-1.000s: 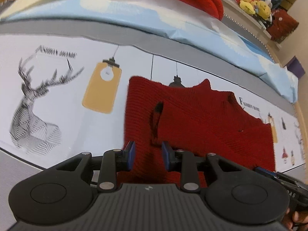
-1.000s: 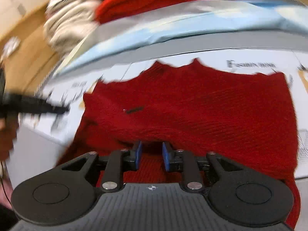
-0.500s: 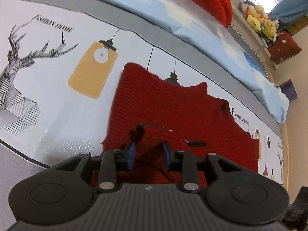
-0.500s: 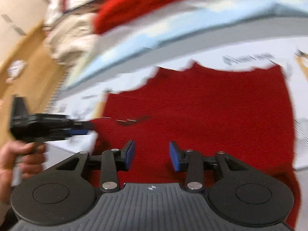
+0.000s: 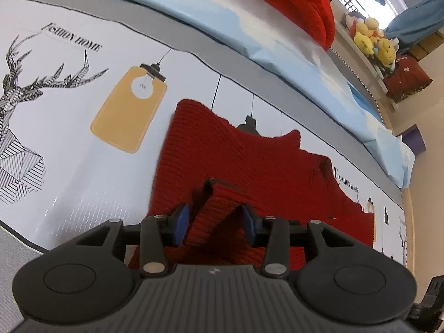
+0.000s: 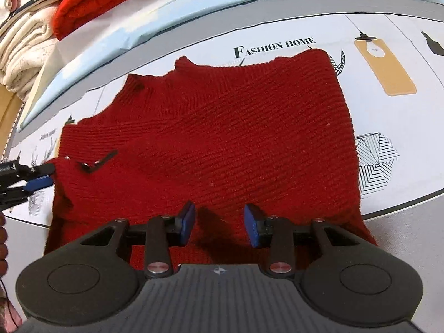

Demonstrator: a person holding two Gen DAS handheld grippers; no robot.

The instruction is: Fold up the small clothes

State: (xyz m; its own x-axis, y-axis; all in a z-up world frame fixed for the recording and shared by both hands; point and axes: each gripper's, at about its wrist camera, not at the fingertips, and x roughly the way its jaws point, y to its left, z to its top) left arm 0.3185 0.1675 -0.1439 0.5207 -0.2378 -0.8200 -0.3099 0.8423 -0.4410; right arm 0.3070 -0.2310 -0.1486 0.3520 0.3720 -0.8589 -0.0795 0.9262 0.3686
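A dark red knitted sweater (image 6: 227, 144) lies flat on a printed white table cover (image 6: 388, 127); it also shows in the left wrist view (image 5: 249, 161). My left gripper (image 5: 213, 222) is open, with a raised fold of the sweater's edge (image 5: 219, 202) between its blue pads. The left gripper also shows at the left edge of the right wrist view (image 6: 36, 180), at the sweater's left side. My right gripper (image 6: 220, 224) is open and empty, just above the sweater's near hem.
A bright red garment (image 5: 294, 2) and cream clothes (image 6: 25, 47) are piled at the back on a light blue cover (image 5: 277, 50). Plush toys (image 5: 371, 38) sit on a shelf at the far right. The table's grey front edge (image 6: 402, 205) runs near my right gripper.
My left gripper has opened wider around the sweater fold and moved closer in. My right gripper let go of the hem half a second ago and has stayed open.
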